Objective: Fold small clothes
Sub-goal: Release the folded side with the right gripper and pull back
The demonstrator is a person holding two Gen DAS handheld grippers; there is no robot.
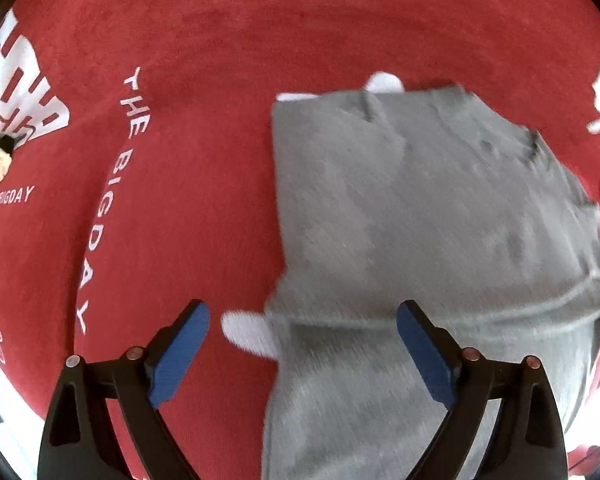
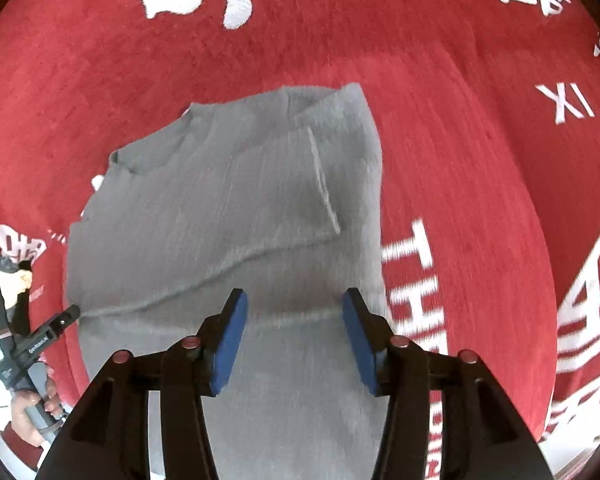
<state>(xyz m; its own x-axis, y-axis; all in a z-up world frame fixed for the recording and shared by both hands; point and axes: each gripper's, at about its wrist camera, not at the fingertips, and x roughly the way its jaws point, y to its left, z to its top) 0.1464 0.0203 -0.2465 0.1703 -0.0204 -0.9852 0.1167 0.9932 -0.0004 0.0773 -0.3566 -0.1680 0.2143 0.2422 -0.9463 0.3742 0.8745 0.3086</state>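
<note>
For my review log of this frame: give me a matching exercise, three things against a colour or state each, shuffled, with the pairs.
Things:
1. garment
2. cloth underneath
3. left gripper

Colour or state:
A. red with white lettering
B. jaws wide open, nothing between the pads
C. grey, partly folded

Pairs: 1-C, 2-A, 3-B

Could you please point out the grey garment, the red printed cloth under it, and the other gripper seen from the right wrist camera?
grey garment (image 2: 228, 208): right wrist view, middle of its folded top layer.
red printed cloth (image 2: 460, 160): right wrist view, bare red area.
left gripper (image 2: 70, 314): right wrist view, fingertip end.
</note>
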